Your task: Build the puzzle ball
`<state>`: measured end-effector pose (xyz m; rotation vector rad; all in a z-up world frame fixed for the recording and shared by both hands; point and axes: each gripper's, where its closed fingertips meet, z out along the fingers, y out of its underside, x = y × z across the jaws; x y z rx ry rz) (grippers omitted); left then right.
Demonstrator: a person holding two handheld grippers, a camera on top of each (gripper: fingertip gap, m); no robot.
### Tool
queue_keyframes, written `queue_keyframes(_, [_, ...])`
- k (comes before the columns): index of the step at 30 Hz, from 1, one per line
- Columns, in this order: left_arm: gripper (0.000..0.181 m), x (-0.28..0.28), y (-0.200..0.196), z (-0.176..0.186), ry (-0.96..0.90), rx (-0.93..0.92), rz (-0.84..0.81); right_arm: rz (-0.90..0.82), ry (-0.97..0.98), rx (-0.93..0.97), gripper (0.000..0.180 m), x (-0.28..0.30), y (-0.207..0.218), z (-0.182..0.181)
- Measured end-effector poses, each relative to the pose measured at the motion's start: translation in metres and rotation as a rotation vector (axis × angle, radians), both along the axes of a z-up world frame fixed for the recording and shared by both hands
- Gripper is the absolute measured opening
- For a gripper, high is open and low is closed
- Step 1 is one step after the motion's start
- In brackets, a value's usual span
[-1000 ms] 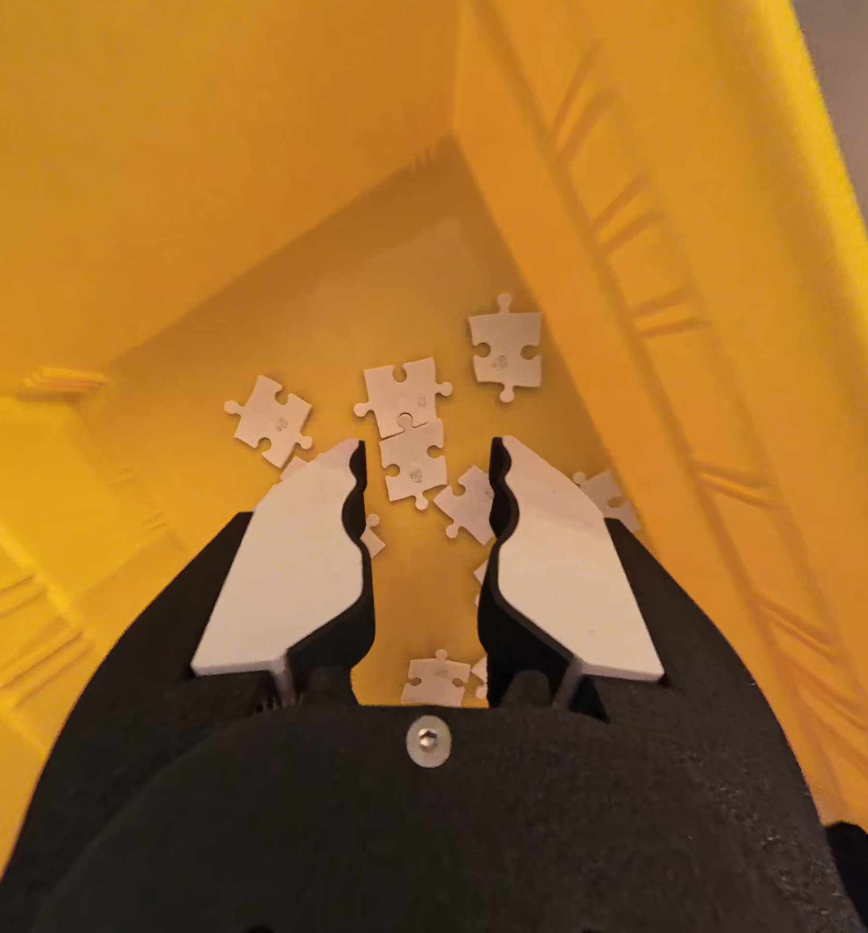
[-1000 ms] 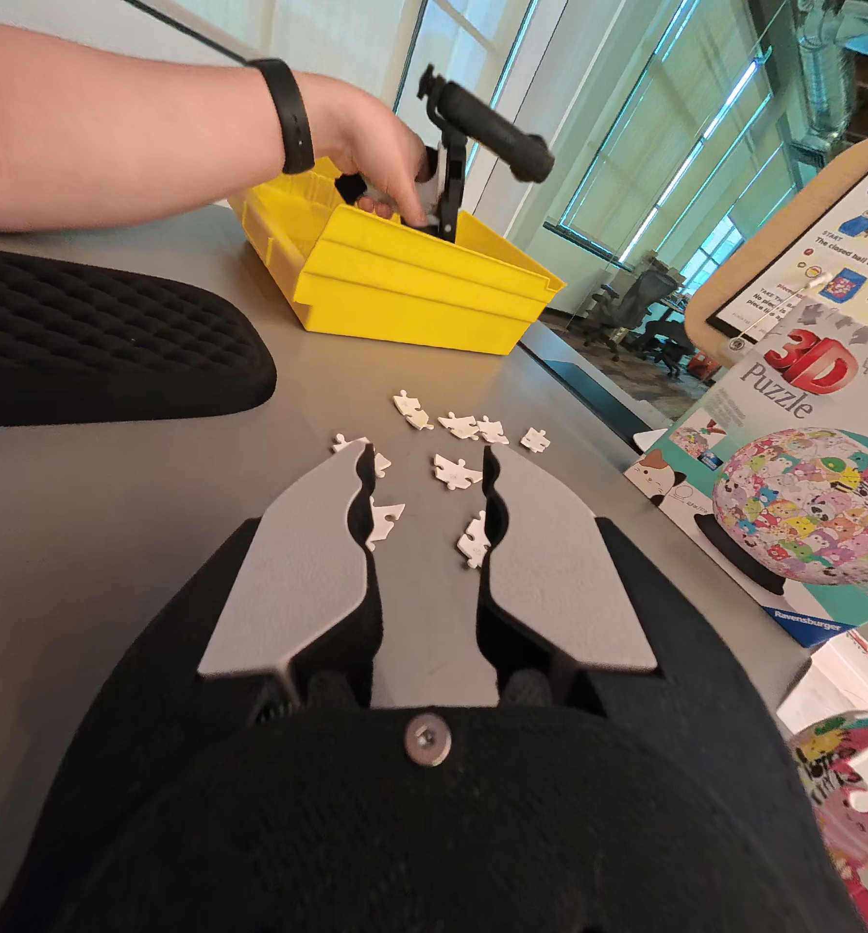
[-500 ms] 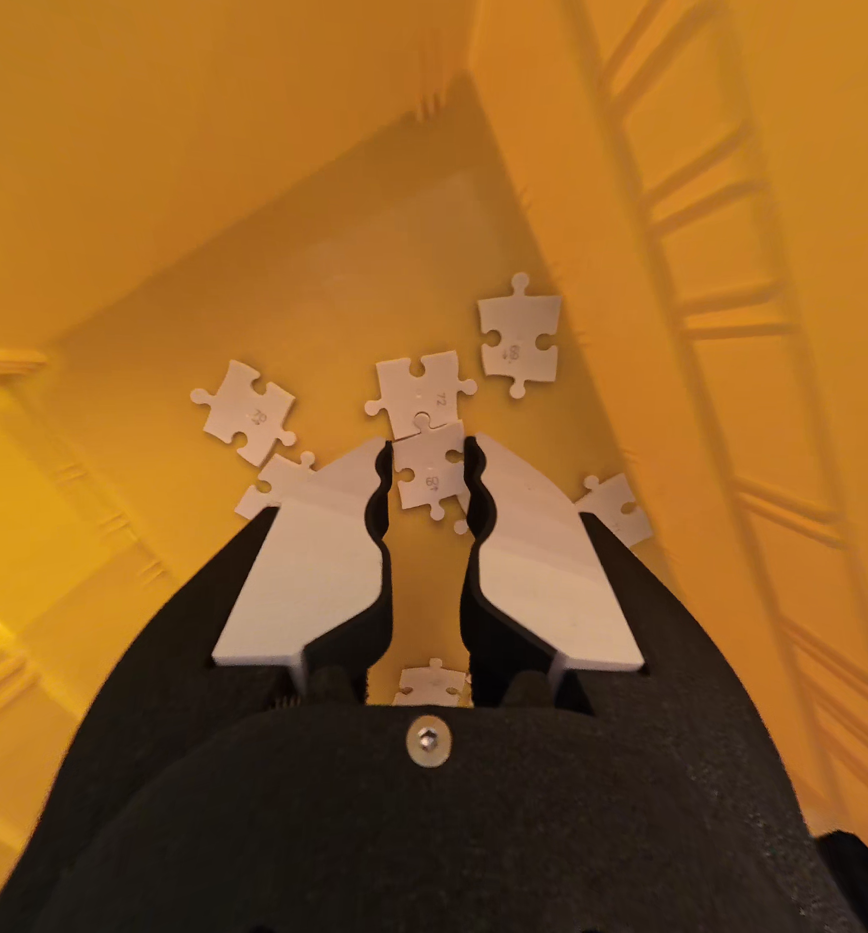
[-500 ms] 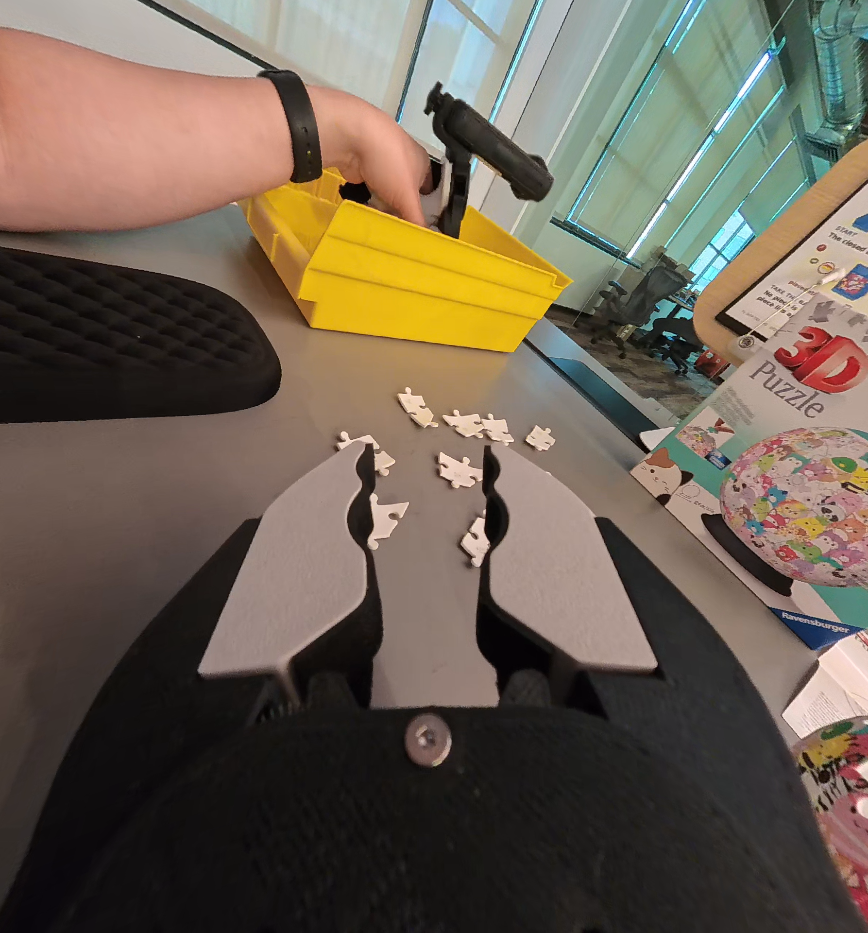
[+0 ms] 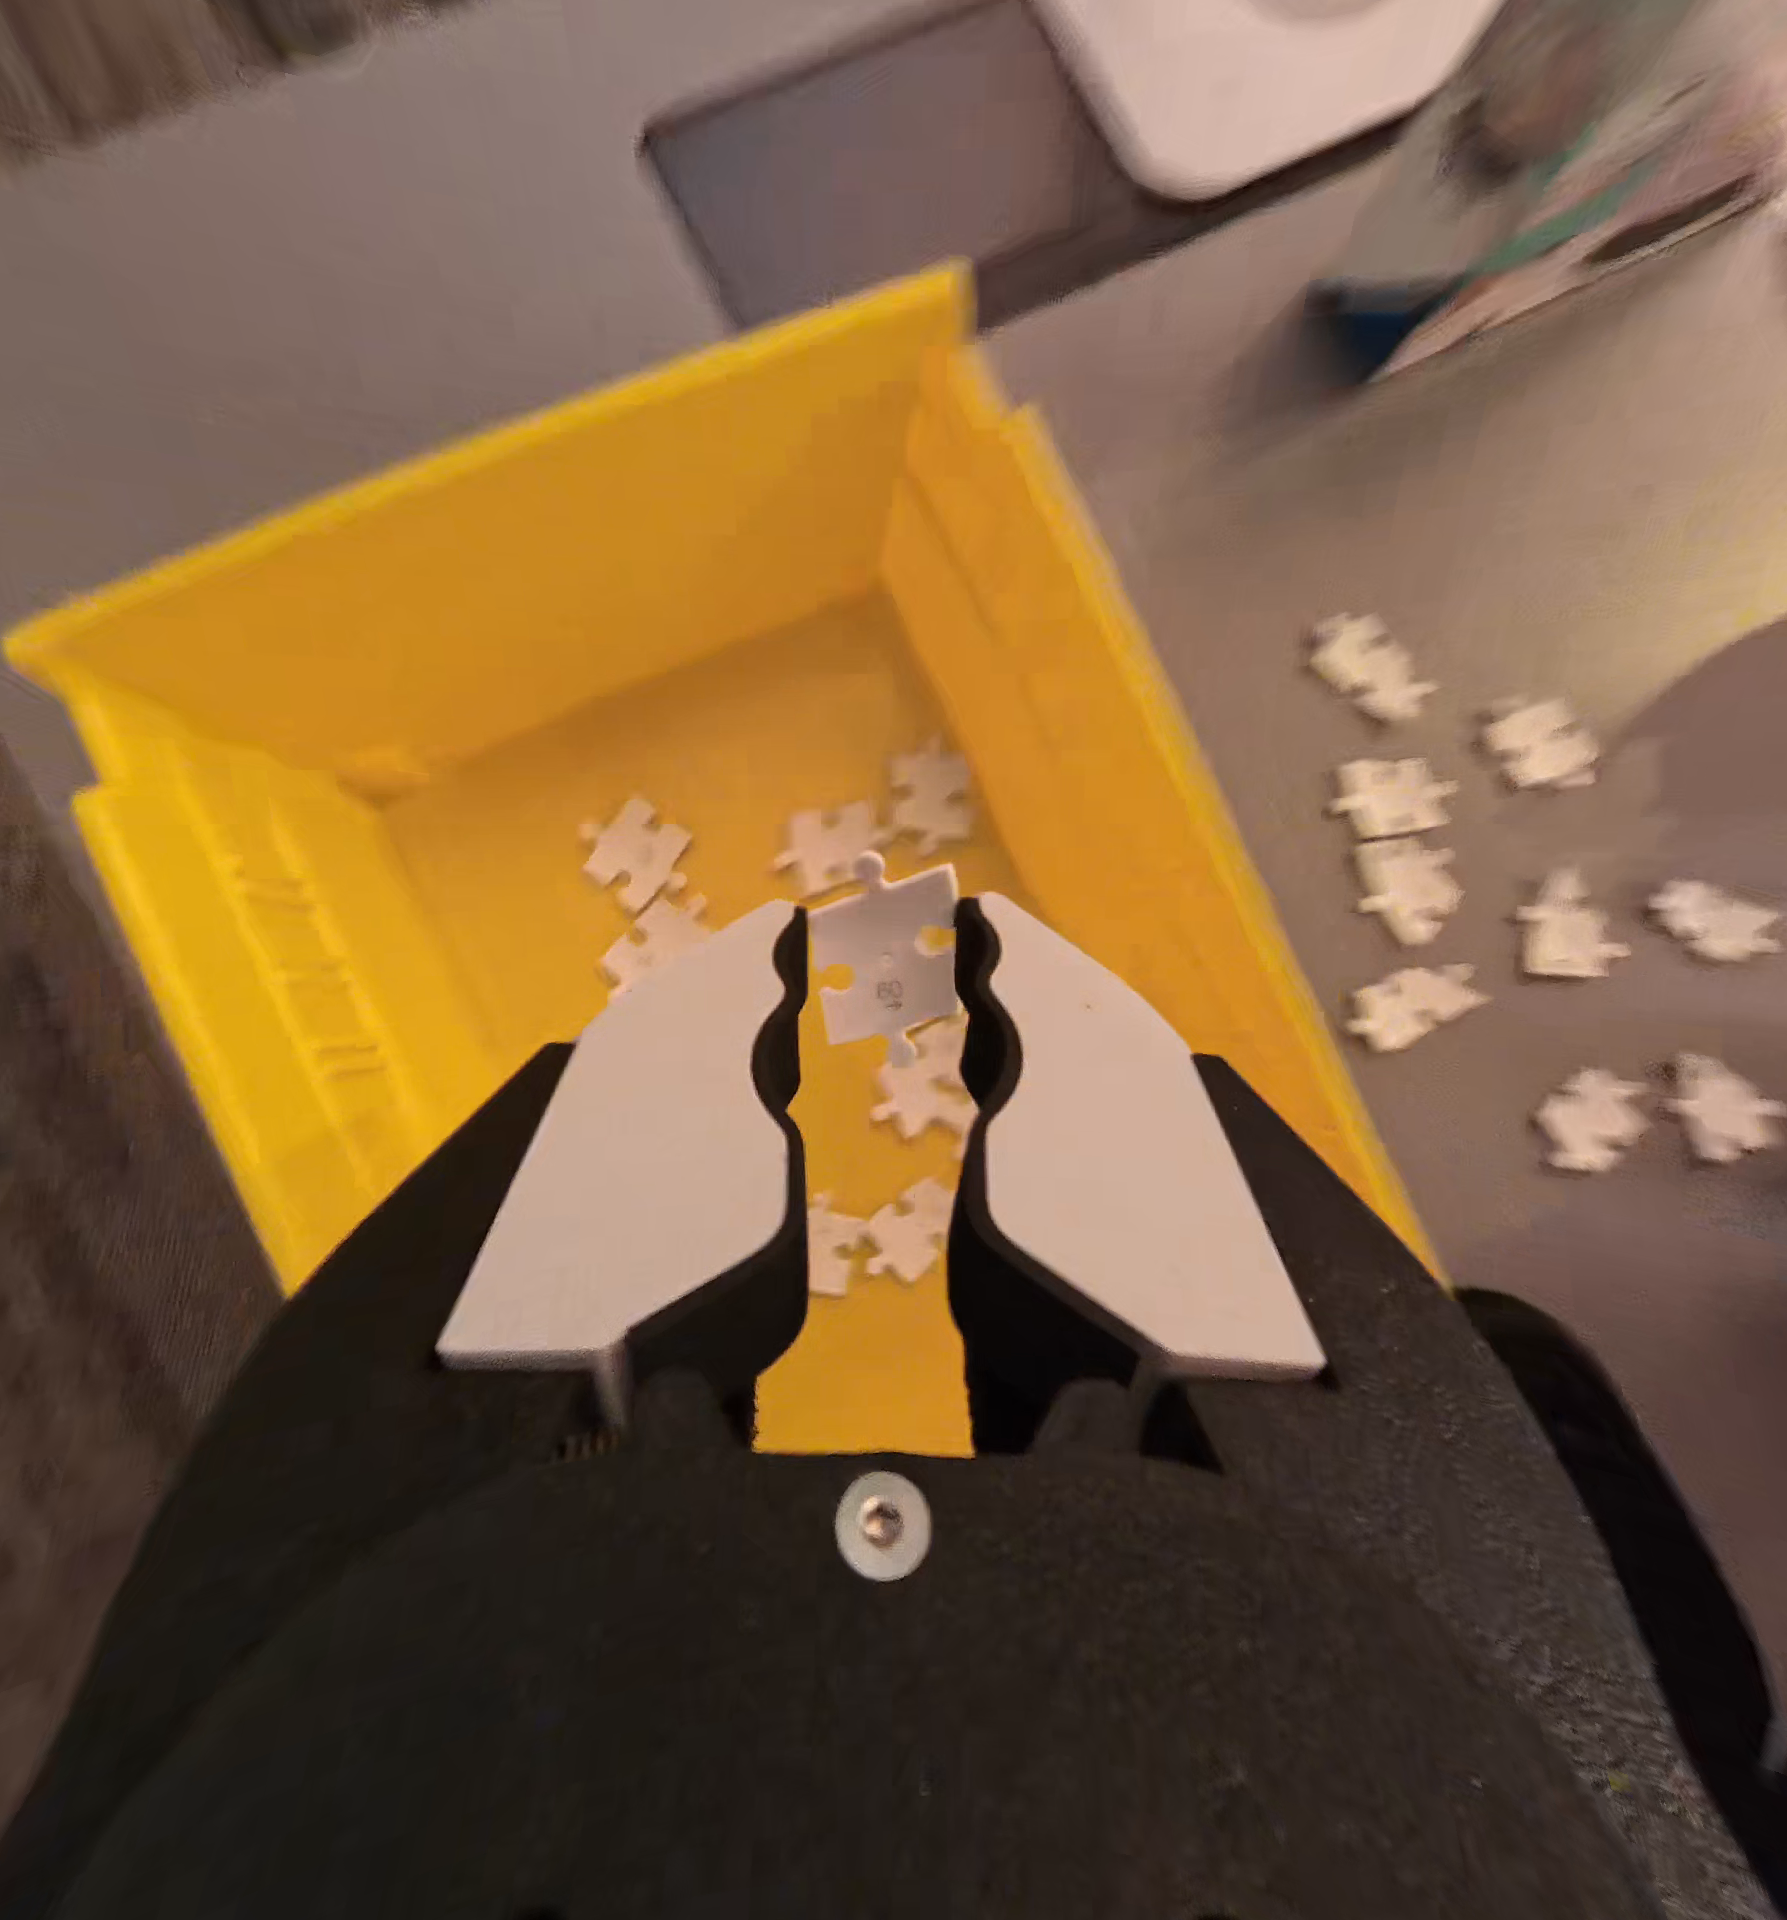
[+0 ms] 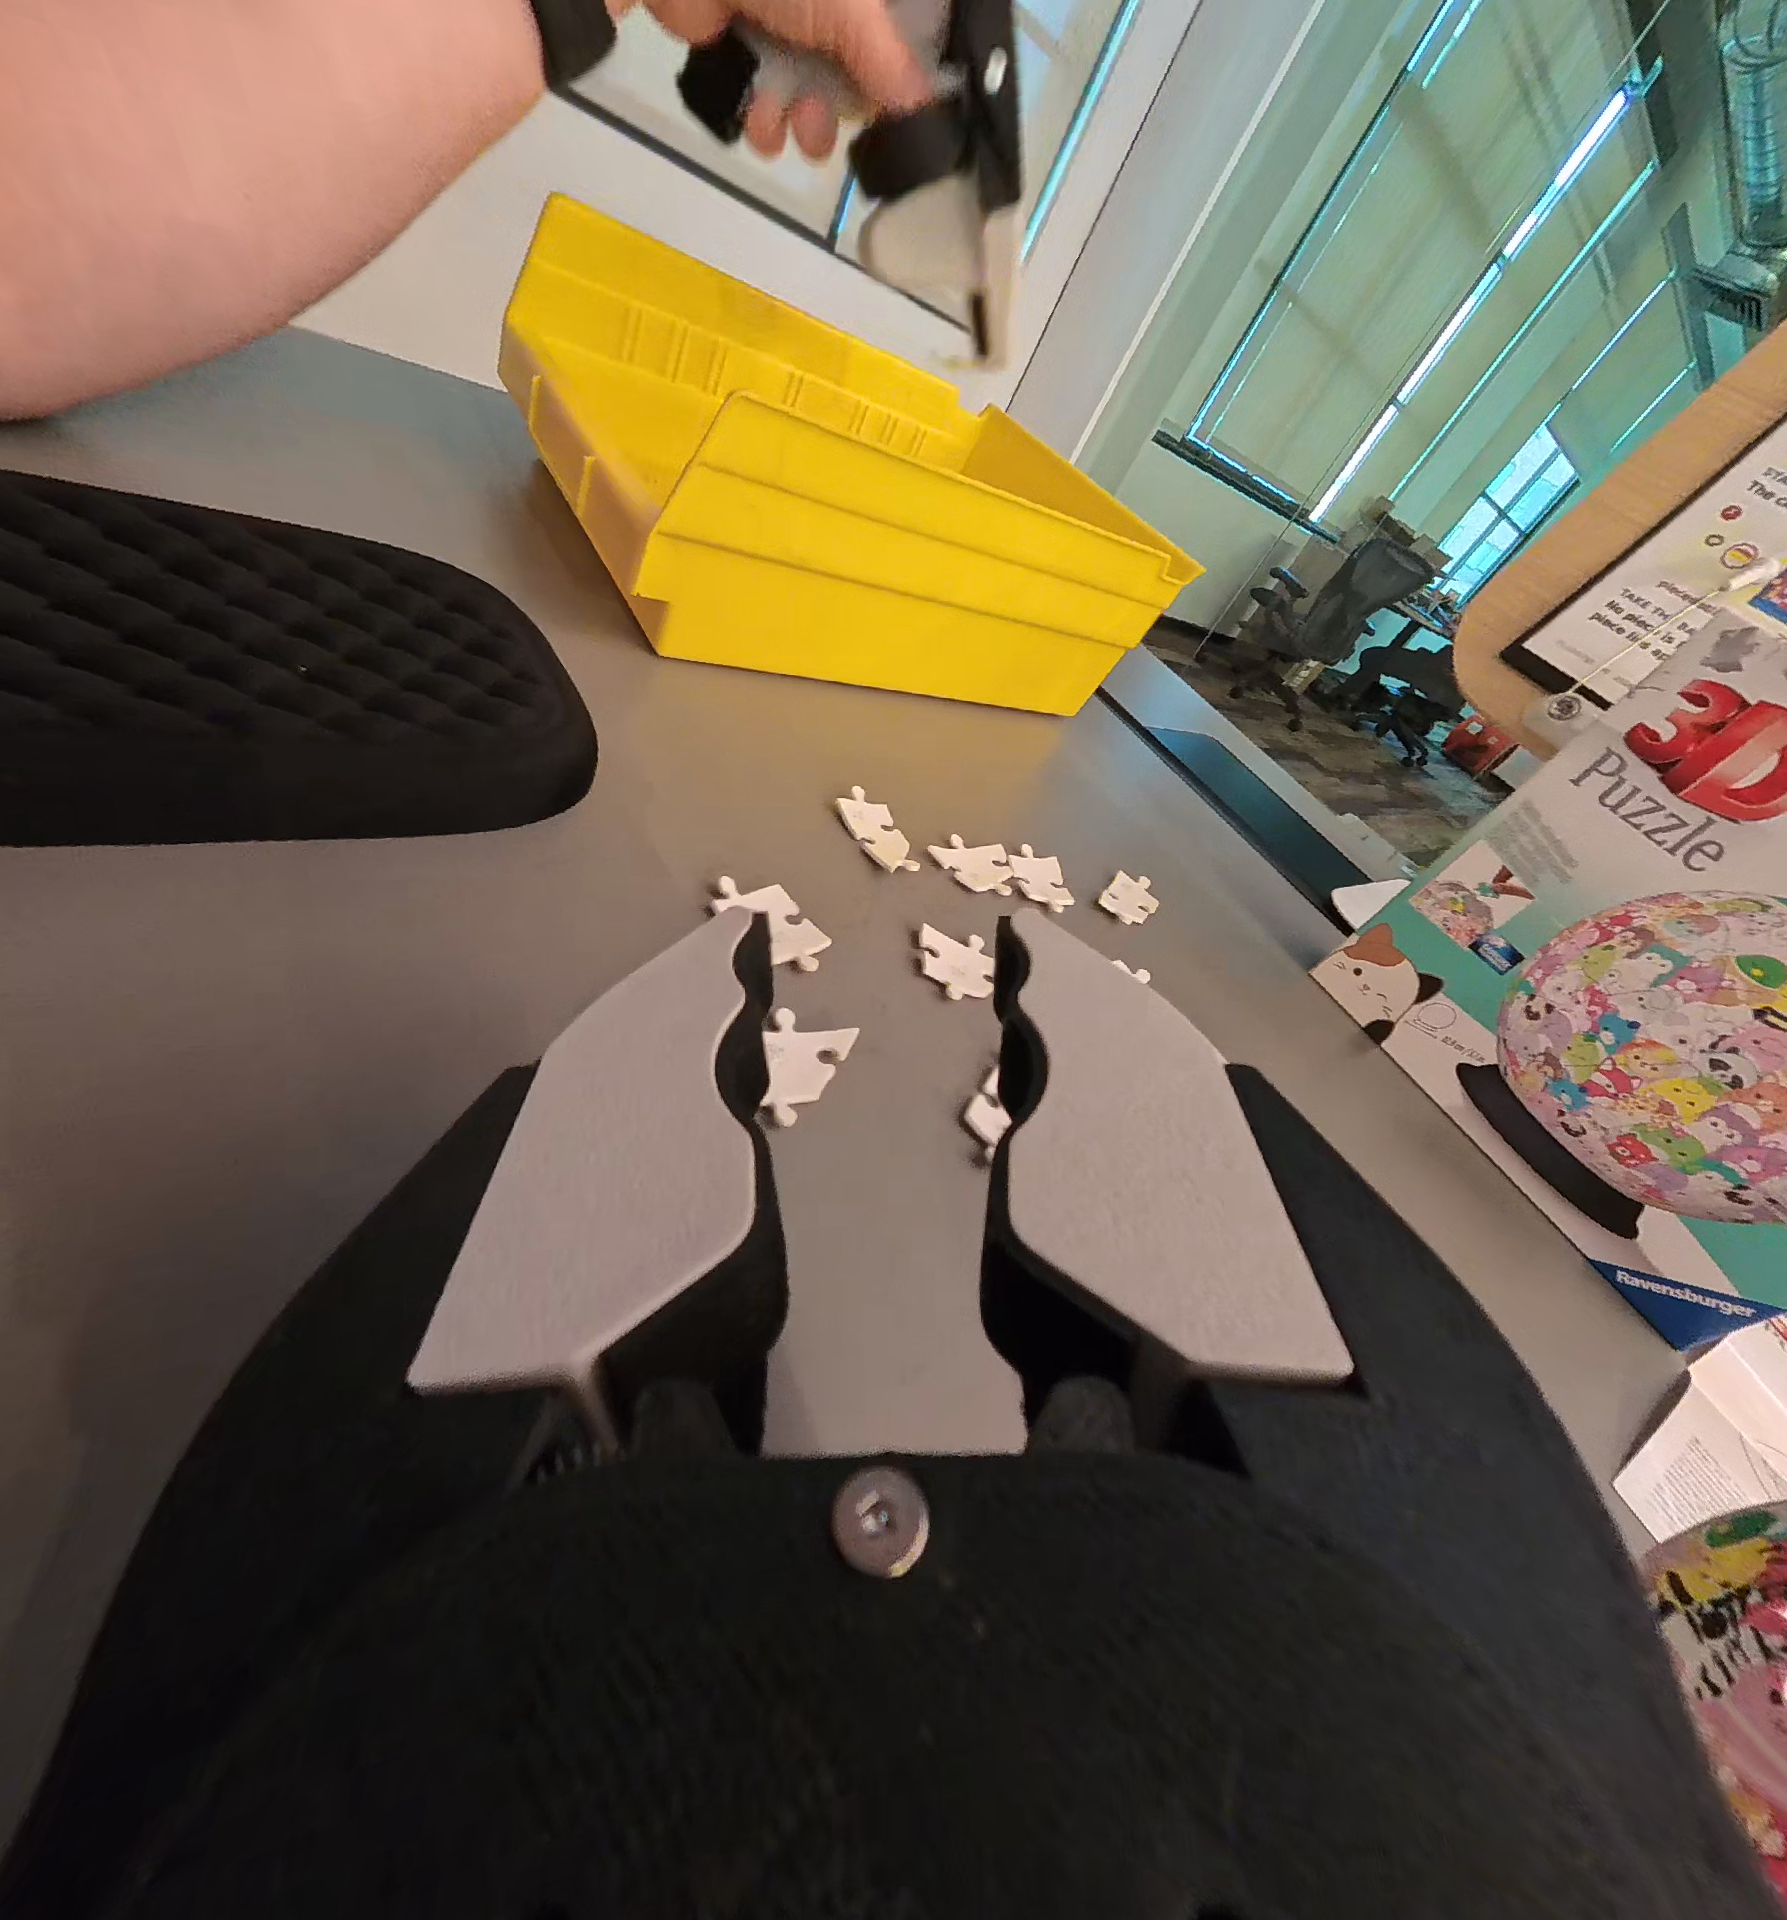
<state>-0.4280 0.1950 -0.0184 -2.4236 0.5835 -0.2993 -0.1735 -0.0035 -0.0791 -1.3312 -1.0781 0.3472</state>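
Left wrist view: the left gripper (image 5: 881,961) pinches a white puzzle piece (image 5: 884,971) by its side edges, raised above the yellow bin (image 5: 515,665). Carrying it level to the loose pieces (image 5: 1398,800) on the grey table (image 6: 245,1039) at right would likely keep the grip. The right gripper (image 6: 881,971) hovers low over the table, half spread and empty; the person's hand (image 6: 806,52) is lifted high.

Grey table (image 6: 245,1039), yellow bin (image 6: 899,613), loose white pieces (image 6: 956,961), black pad (image 6: 193,665), seemingly cushioned, puzzle box (image 6: 1647,1039)

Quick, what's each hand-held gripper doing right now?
Left hand-held gripper: closed on a white puzzle piece, above the yellow bin.
Right hand-held gripper: open, holding nothing.
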Motion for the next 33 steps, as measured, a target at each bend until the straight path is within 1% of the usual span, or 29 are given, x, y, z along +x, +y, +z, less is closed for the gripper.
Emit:
queue_keyframes(1, [0.027, 0.019, -0.011, 0.019, -0.056, 0.04, -0.054, 0.003, -0.004, -0.003, 0.042, -0.001, -0.001, 0.0])
queue_keyframes(3, [0.027, 0.07, -0.044, 0.048, -0.158, 0.082, -0.231, 0.005, -0.003, 0.011, 0.042, -0.001, -0.006, 0.005])
queue_keyframes(5, [0.027, 0.12, -0.076, 0.051, -0.173, 0.085, -0.398, 0.0, 0.026, 0.05, 0.042, 0.001, -0.012, 0.016])
queue_keyframes(7, [0.027, 0.16, -0.091, 0.031, -0.099, 0.053, -0.483, -0.002, 0.037, 0.049, 0.042, 0.007, -0.019, 0.018])
queue_keyframes(10, [0.027, 0.212, -0.095, -0.012, 0.001, -0.031, -0.566, -0.012, 0.034, 0.065, 0.042, 0.019, -0.034, 0.019])
queue_keyframes(12, [0.027, 0.238, -0.098, -0.04, 0.066, -0.104, -0.647, -0.004, 0.062, 0.055, 0.042, 0.026, -0.045, 0.019])
queue_keyframes(13, [0.027, 0.243, -0.094, -0.053, 0.129, -0.108, -0.663, -0.005, 0.07, 0.046, 0.042, 0.03, -0.048, 0.017])
queue_keyframes(15, [0.027, 0.235, -0.068, -0.072, 0.34, -0.048, -0.63, -0.011, 0.08, 0.032, 0.042, 0.037, -0.052, 0.015])
queue_keyframes(17, [0.027, 0.206, -0.037, -0.081, 0.562, -0.01, -0.483, -0.009, 0.088, 0.032, 0.042, 0.041, -0.054, 0.015])
queue_keyframes(18, [0.027, 0.195, -0.028, -0.084, 0.615, -0.013, -0.423, -0.009, 0.094, 0.037, 0.042, 0.042, -0.054, 0.017])
queue_keyframes(21, [0.027, 0.179, -0.024, -0.1, 0.558, -0.124, -0.311, 0.018, 0.118, 0.033, 0.042, 0.04, -0.057, 0.02])
queue_keyframes(23, [0.027, 0.162, -0.019, -0.105, 0.56, -0.159, -0.219, 0.045, 0.107, 0.022, 0.042, 0.037, -0.06, 0.017])
queue_keyframes(25, [0.027, 0.152, -0.022, -0.11, 0.509, -0.225, -0.151, 0.072, 0.092, 0.017, 0.042, 0.033, -0.064, 0.015])
queue_keyframes(27, [0.027, 0.148, -0.028, -0.117, 0.463, -0.293, -0.123, 0.086, 0.088, 0.006, 0.042, 0.03, -0.065, 0.013])
queue_keyframes(30, [0.027, 0.138, -0.037, -0.126, 0.5, -0.365, -0.092, 0.098, 0.095, -0.014, 0.042, 0.029, -0.066, 0.012])
queue_keyframes(33, [0.027, 0.134, -0.036, -0.131, 0.491, -0.381, -0.057, 0.1, 0.086, -0.015, 0.042, 0.028, -0.066, 0.011])
